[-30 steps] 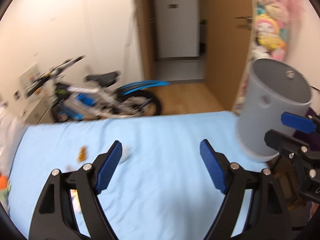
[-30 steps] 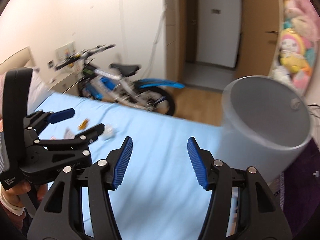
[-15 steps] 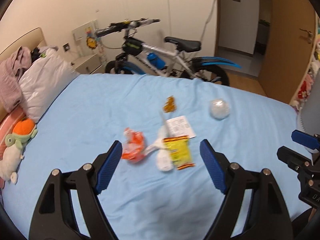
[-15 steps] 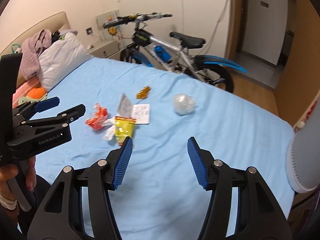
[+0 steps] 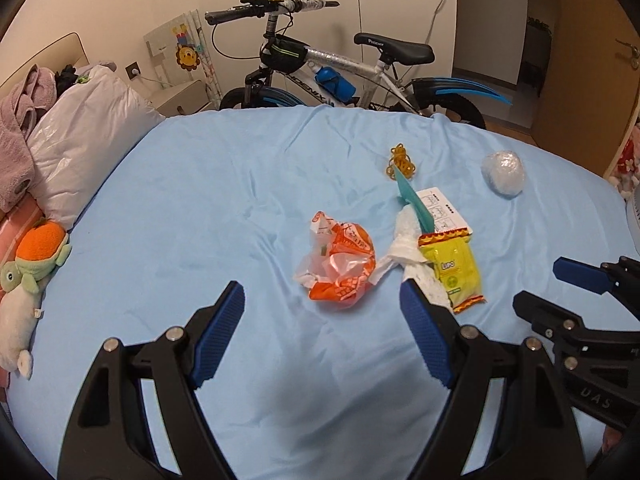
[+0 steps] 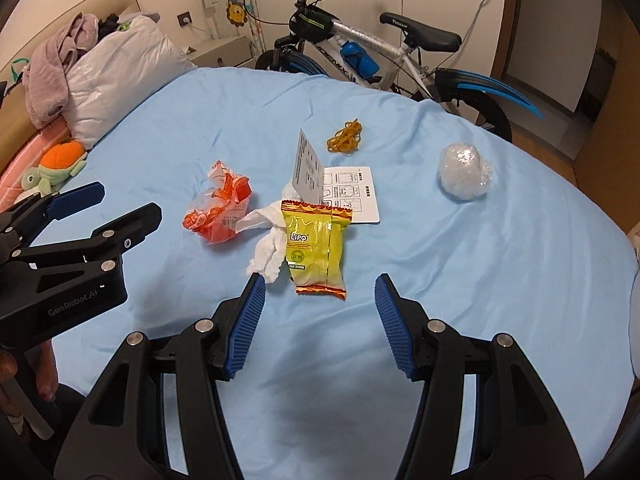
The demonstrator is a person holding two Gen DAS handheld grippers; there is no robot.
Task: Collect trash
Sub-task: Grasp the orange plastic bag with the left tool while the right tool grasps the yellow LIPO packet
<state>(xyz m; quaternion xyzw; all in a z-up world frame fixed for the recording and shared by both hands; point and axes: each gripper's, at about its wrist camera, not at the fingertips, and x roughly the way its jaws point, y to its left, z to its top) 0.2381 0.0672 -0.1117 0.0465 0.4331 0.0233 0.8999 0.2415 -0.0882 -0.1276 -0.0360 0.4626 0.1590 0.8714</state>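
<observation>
Blue sheet covers the bed; trash lies grouped near its middle. Far left, by the pillow: a plush turtle with an orange shell. Left gripper: jaws spread wide, nothing between the blue pads, touching nothing, held over bare sheet just short of the trash. Ahead of it, a crumpled orange-and-clear plastic bag. To the right of that, a wad of white tissue, touching the yellow snack packet; the packet's upper end overlaps a white printed card, and a second card stands tilted on edge behind the tissue. Beyond the cards, a small heap of yellow rubber bands, apart from the rest. Right gripper: jaws likewise wide apart, empty, no contact, fingertips just short of the packet's near end. Further right, alone, a ball of clear plastic wrap. Behind the bed, a white bicycle with blue mudguards against the wall.
</observation>
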